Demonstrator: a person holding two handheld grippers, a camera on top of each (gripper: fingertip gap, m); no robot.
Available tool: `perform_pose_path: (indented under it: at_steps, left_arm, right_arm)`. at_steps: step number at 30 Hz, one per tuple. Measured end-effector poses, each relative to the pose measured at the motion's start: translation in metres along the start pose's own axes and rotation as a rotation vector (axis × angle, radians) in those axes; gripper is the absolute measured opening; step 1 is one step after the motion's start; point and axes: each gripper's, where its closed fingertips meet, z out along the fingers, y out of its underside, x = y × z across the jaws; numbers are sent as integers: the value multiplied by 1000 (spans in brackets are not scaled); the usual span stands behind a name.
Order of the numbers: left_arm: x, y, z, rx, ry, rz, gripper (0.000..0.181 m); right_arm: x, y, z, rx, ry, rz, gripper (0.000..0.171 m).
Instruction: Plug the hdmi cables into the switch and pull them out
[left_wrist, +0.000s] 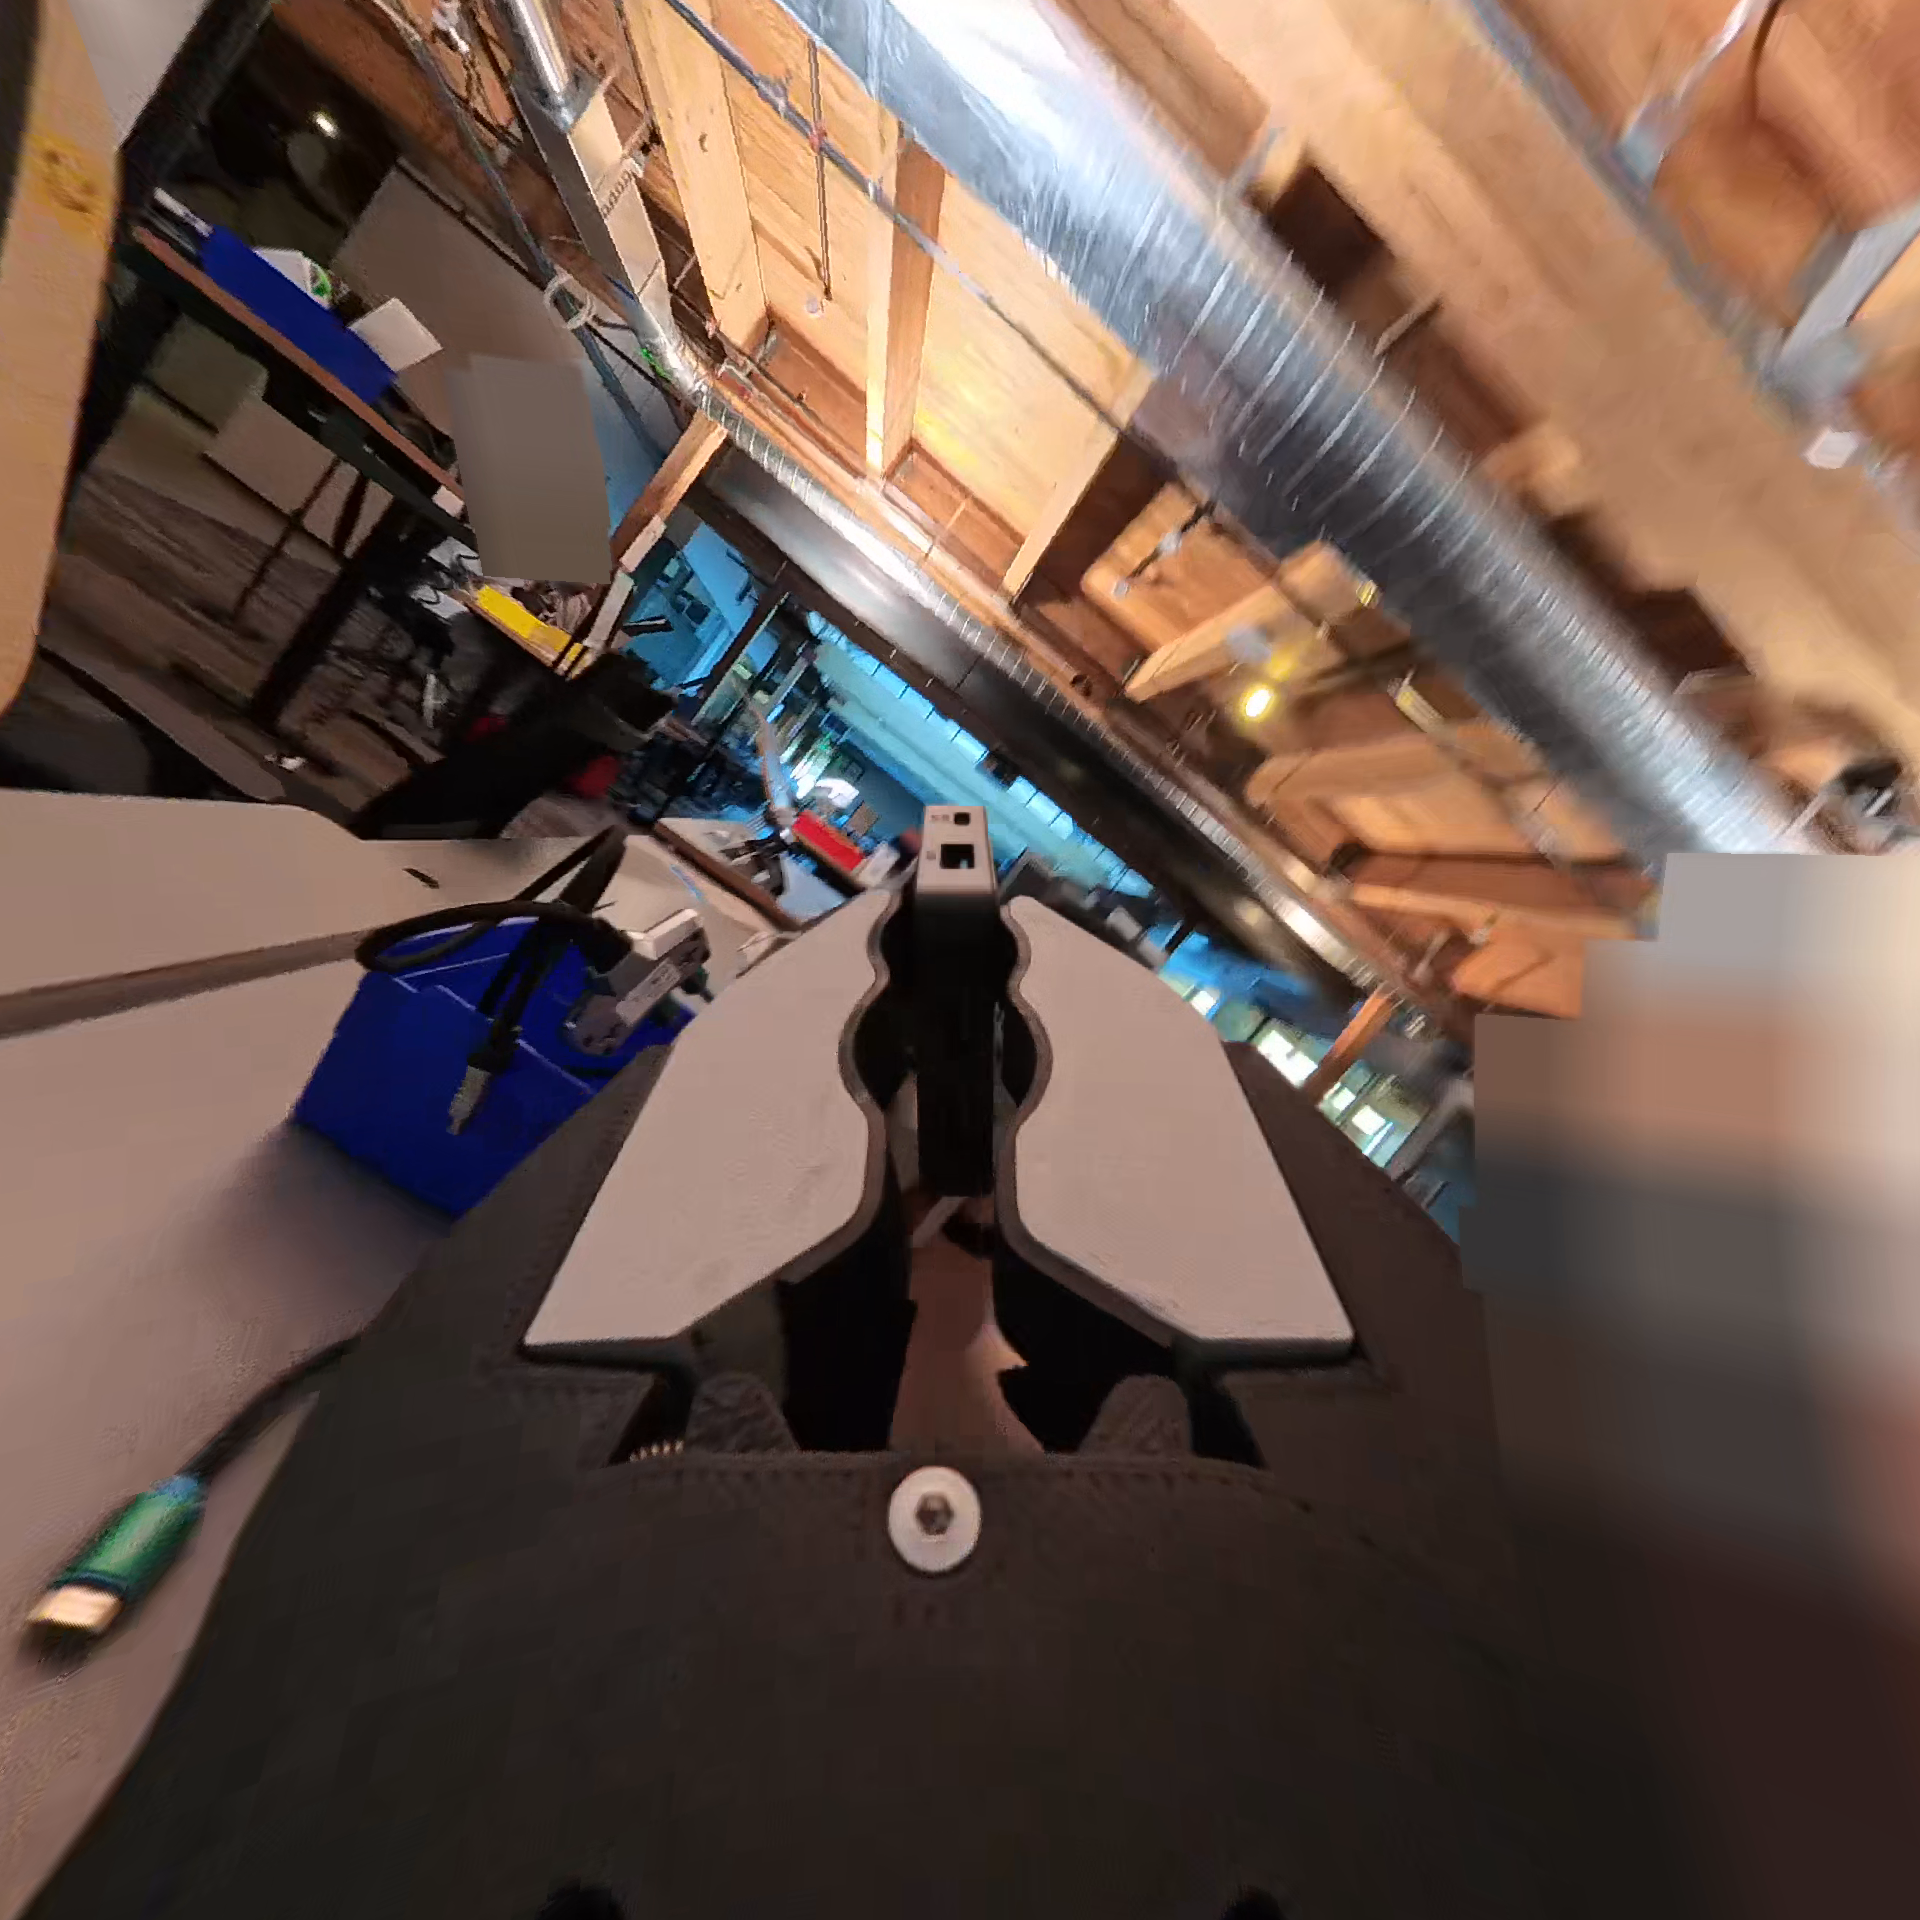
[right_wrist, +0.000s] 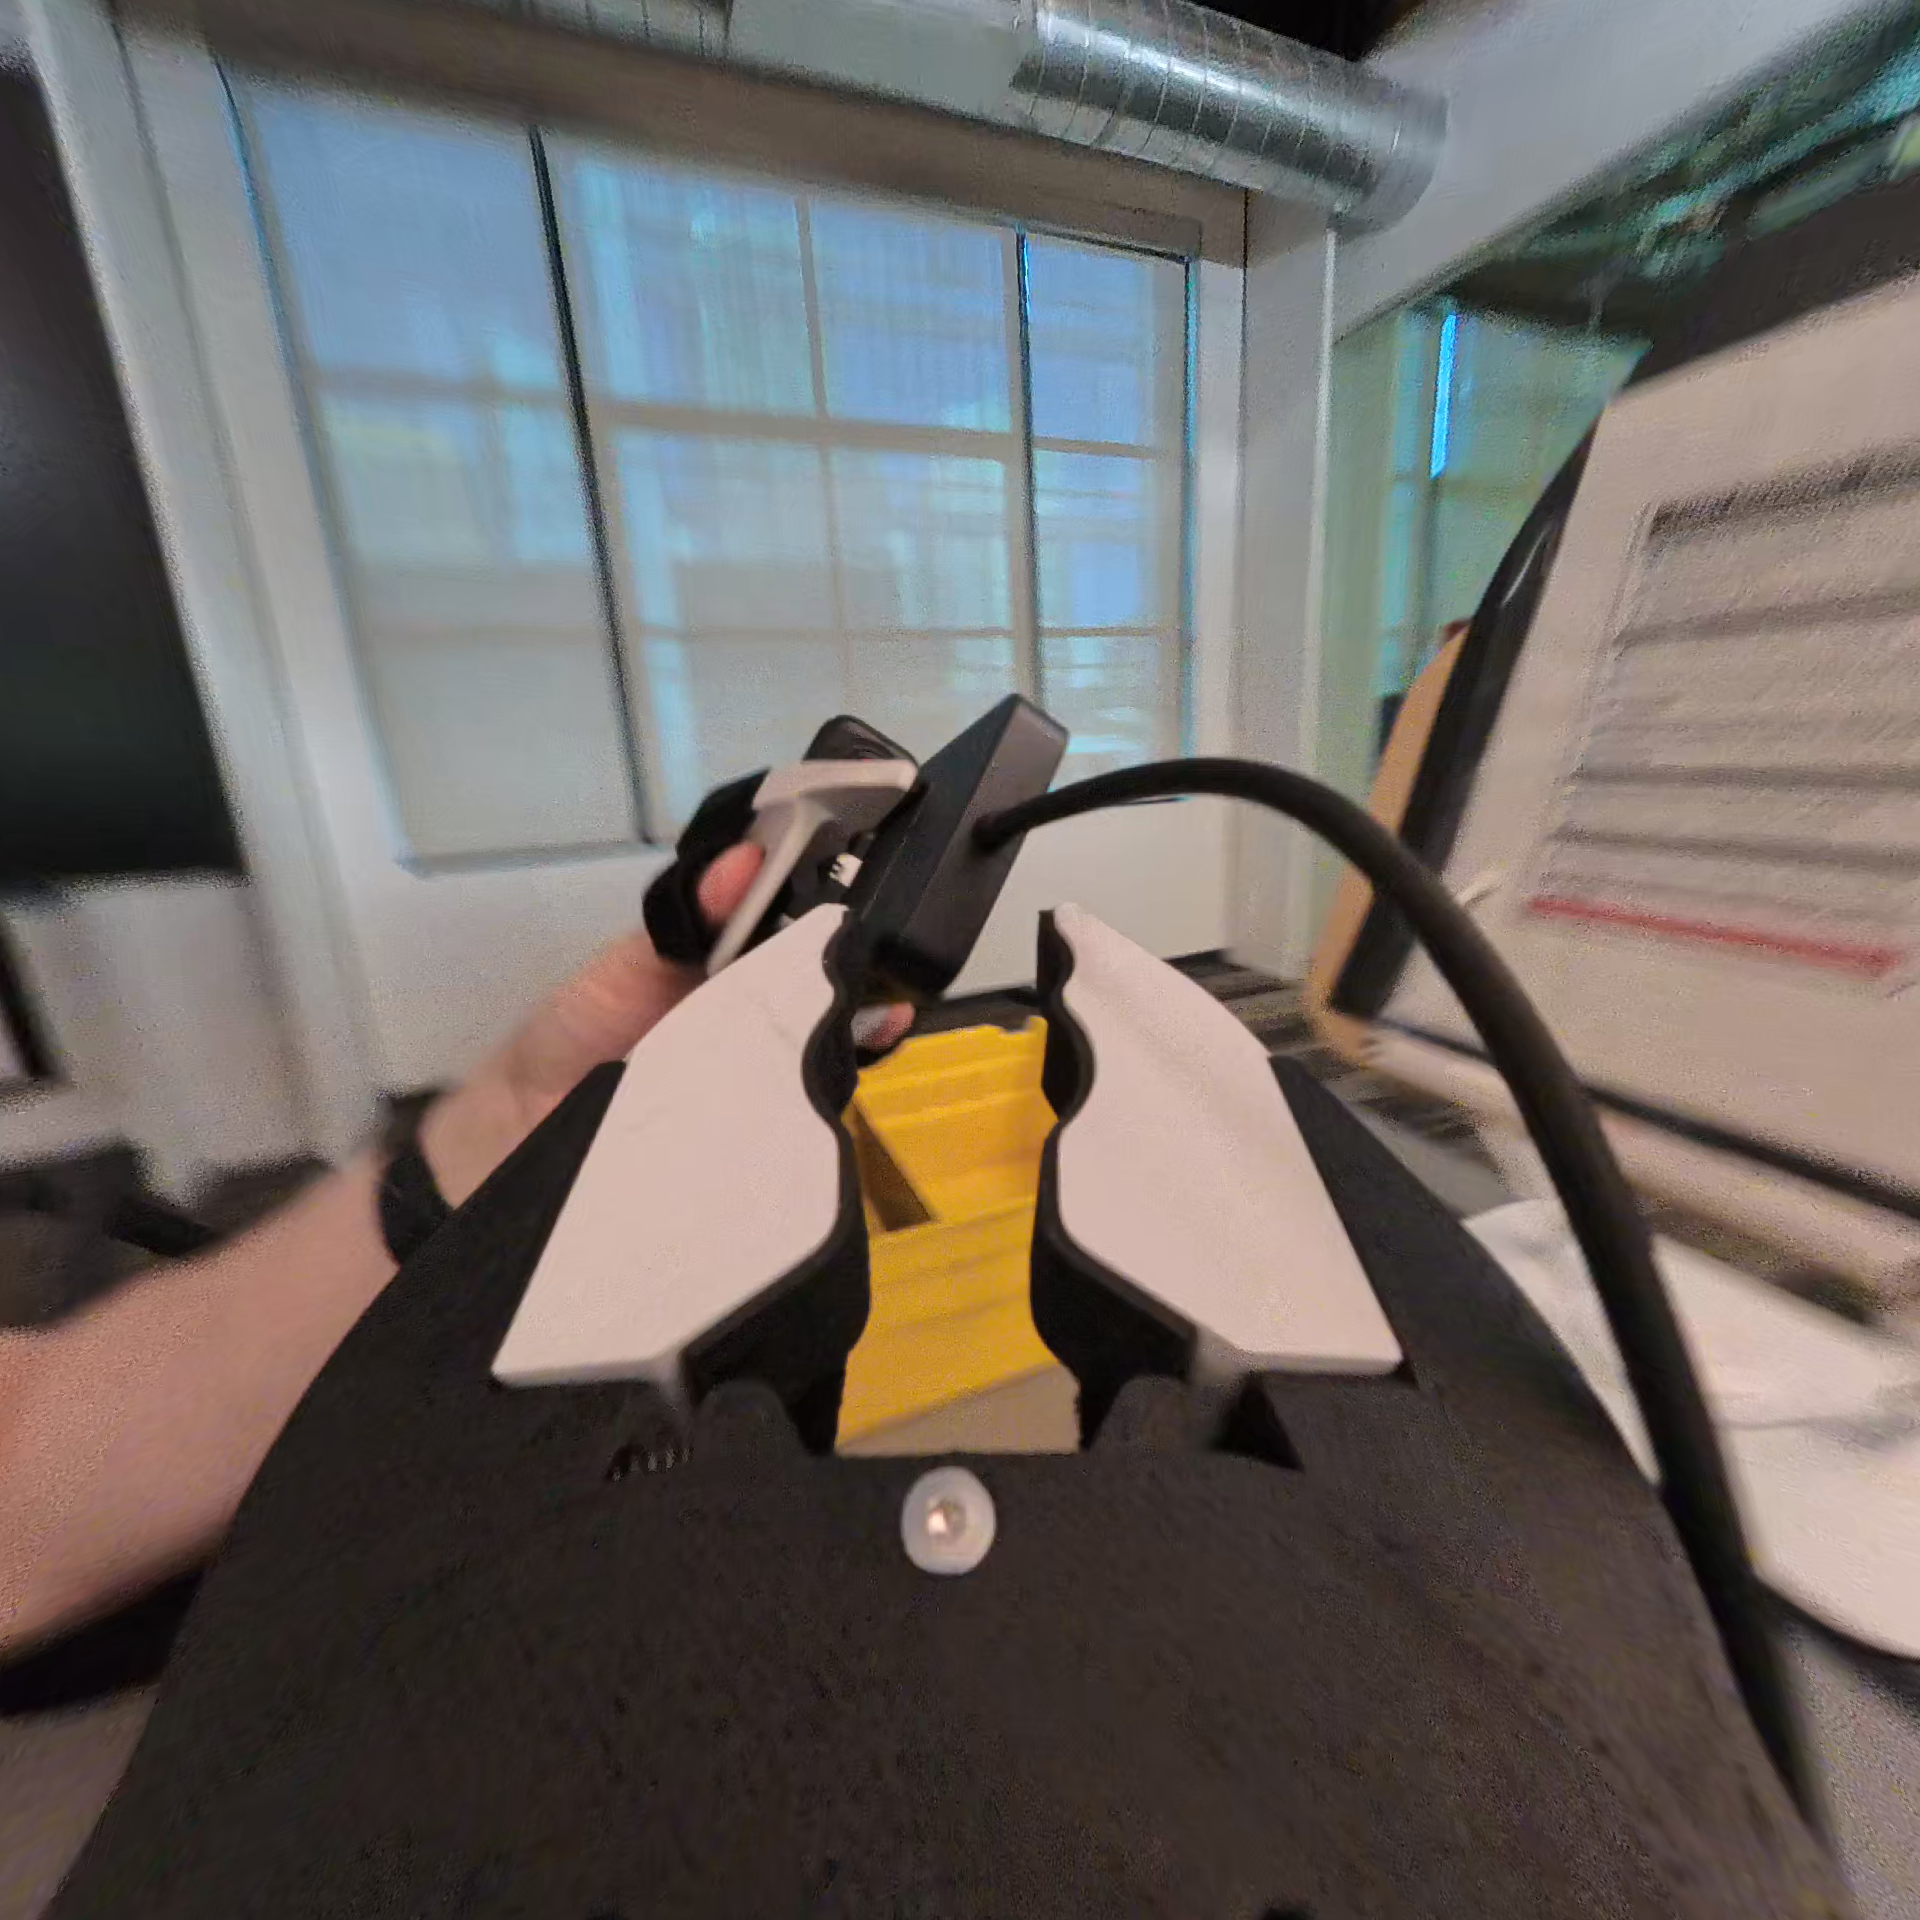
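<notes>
Switch lifted in my left tool, right tool free for the next plug

My left tool pinches the black switch edge-on, raised off the table; one black cable looks seated. My right tool is spread, gripping nothing. Next I'd fetch the green-collared HDMI plug lying on the table and line it up square with a port

Left hand-held gripper clamped — right parted
</notes>
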Motion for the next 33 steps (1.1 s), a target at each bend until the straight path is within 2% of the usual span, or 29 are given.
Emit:
perform_pose_path:
  at_steps: [6,9,14,17,20,23,27,28,29,31,33]
  left_arm:
    - [-21,-28,-34,244,73,-413,13]
    - [-33,-26,-36,293,79,-506,13]
    - [-34,-22,-33,281,68,-507,13]
    - [-35,-21,-32,275,29,-476,13]
    - [-44,-11,-27,252,-52,-439,13]
    - [-53,5,-17,233,-110,-444,13]
    - [-61,28,-2,184,-123,-493,13]
    - [-62,31,0,181,-119,-512,13]
    - [-61,31,2,185,-106,-520,14]
    - [-47,23,6,173,-34,-500,31]
    - [-29,6,4,154,-5,-369,44]
  right_arm:
    - [-23,7,-2,-193,106,-801,35]
    - [-39,11,-1,-206,143,-1137,29]
    - [-44,23,7,-284,158,-1214,31]
    - [-29,18,5,-324,263,-1279,37]
    - [-13,18,2,-426,388,-1443,48]
    - [2,27,0,-537,486,-1647,49]
    - [22,45,-4,-668,532,-1703,42]
    - [27,47,-7,-690,542,-1702,25]
    - [26,44,-7,-649,537,-1693,22]
    - [29,32,-11,-545,562,-1493,15]
    - [36,12,-19,-392,579,-1129,15]
